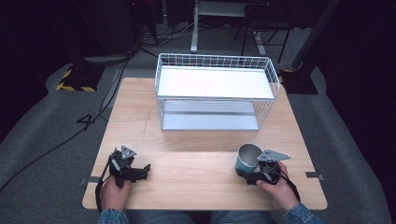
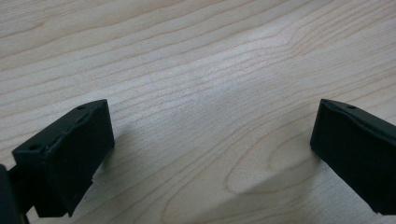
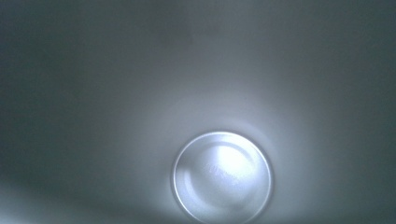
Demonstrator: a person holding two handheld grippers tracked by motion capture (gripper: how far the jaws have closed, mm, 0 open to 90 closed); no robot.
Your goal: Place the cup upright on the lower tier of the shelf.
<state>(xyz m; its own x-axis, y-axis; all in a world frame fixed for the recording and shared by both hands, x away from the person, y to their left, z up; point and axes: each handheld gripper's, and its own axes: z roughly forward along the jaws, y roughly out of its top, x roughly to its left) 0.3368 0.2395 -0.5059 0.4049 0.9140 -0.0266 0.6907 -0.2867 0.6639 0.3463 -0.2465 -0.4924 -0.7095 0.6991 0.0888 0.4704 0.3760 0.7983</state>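
Two grippers sit at the near edge of the wooden worktop (image 1: 201, 140) in the high view, each held in a hand. Left gripper (image 1: 142, 171) lies low on the worktop at the near left, pointing right, nothing by its tip. Right gripper (image 1: 250, 175) is at the near right, right up against a teal cup (image 1: 246, 158) with a pale inside; cup stands upright, mouth up, touching the gripper's front, and the grey plate hangs over its rim. Whether the fingers clamp the cup wall cannot be told from here. White wire rack (image 1: 215, 91) with a flat top shelf and a lower shelf stands at the far middle of the worktop, well apart from both grippers. Left gripper view: two black fingers (image 2: 65, 158) spread wide apart, bare wood grain between them, holding nothing, tips just above or on the worktop. Right gripper view: looks straight down inside the cup (image 3: 140, 93), pale grey wall all round, round bottom (image 3: 223, 176) lit bright, low and right of centre; its own fingers cannot be made out, so their opening cannot be told.
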